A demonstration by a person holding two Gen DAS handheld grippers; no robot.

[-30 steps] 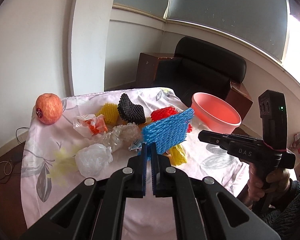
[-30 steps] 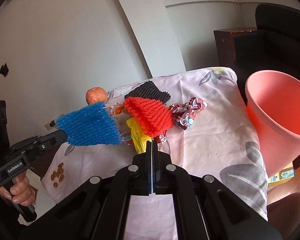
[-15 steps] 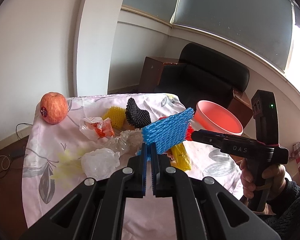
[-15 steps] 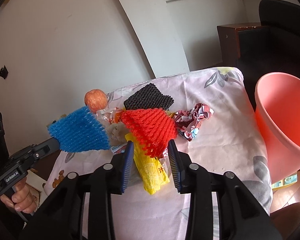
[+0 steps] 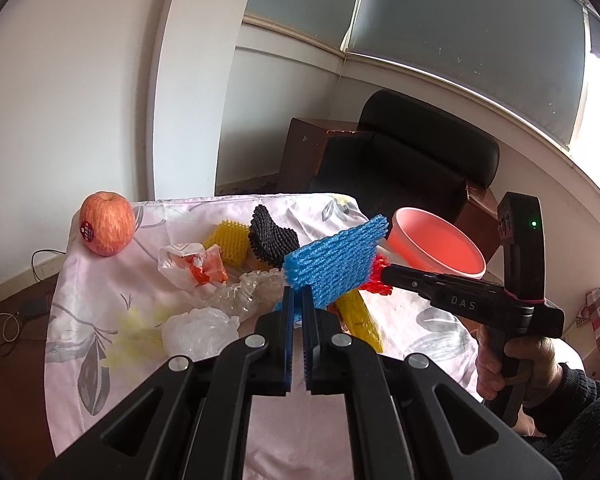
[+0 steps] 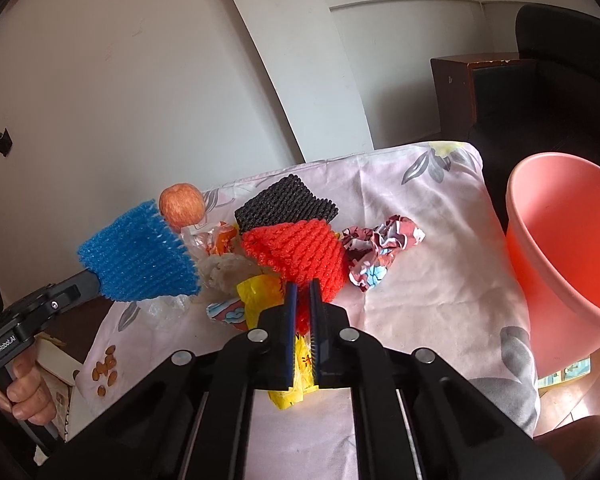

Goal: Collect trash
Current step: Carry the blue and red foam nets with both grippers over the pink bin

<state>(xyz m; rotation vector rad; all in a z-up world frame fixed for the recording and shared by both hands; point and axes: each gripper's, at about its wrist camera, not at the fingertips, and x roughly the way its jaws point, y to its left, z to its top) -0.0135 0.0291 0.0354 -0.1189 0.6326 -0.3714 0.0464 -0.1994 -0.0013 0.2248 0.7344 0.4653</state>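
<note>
Above table (image 5: 260,452), both claws clamped.

Worktop (image 5: 100,280): covered w/ pink floral cloth. Apple (image 5: 107,223), red w/ sticker, sits at far left corner of worktop. Black chair (image 5: 412,164) behind worktop, brown wooden cabinet (image 5: 300,156) beside it. Small brown bits (image 6: 105,370) lie at worktop's left edge in right wrist view.

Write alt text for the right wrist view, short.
The right gripper is nearly shut on a red foam net above a cloth-covered table strewn with trash. At left, the left gripper holds a blue foam net aloft; a pink bin stands right of the table.
</note>
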